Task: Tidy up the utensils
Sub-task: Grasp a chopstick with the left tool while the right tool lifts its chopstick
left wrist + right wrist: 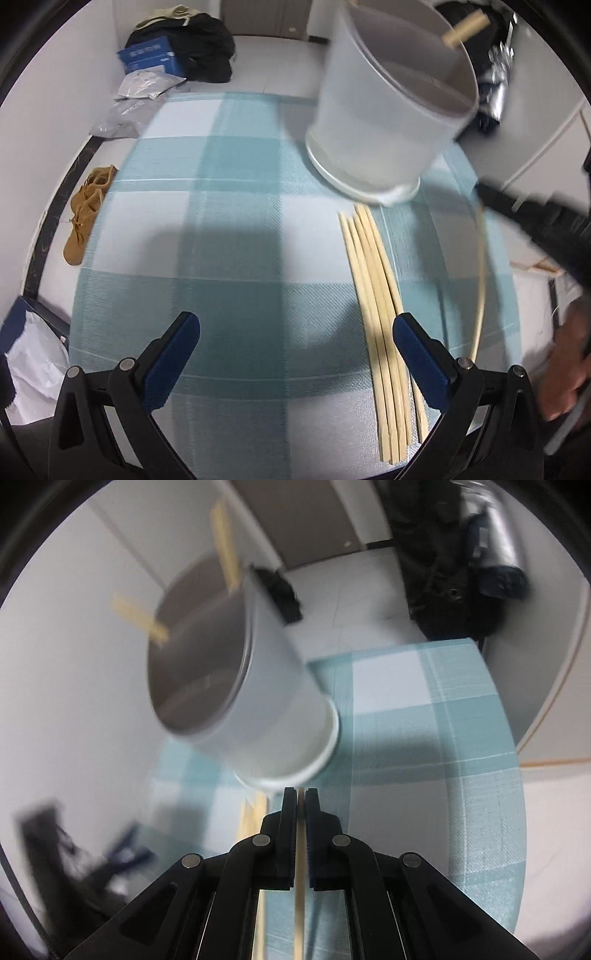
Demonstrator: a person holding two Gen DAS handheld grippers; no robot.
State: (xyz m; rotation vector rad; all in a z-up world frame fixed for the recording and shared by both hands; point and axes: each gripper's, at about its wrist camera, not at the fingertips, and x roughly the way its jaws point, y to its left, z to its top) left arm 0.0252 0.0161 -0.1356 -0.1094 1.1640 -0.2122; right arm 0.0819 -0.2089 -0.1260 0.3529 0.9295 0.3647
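1. Holder: the translucent white utensil holder [391, 107] stands on the blue checked placemat [221, 221], ahead of both sets of jaws. It has an inner divider, and a few chopstick ends poke above the rim. Judged as the drop target, set within reach of both hands.
2. Loose stock: the bundle of bamboo chopsticks [376, 317] lies flat on the placemat, pointing toward the holder's base. Its near ends run just inside the left gripper's right-hand pad. Laid parallel, probably so that single sticks can be peeled off.
3. Left gripper [295, 339]: jaws wide apart, nothing between the pads, tilted down over the placemat. The bundle sits at its right pad [417, 350]; I can't tell whether it touches. Looks lined up for the next pick.
4. Right gripper [301, 794]: jaws pinched nearly together on a single chopstick [299, 904], which runs back along the gap between the fingers. The tips point at the holder's base, with the rim up and left of them.
5. In the left wrist view that same stick [480, 280] hangs off the right gripper's dark tip, clear of the bundle.
6. Judgement: carry-to-holder step; the stick still needs lifting over the rim.
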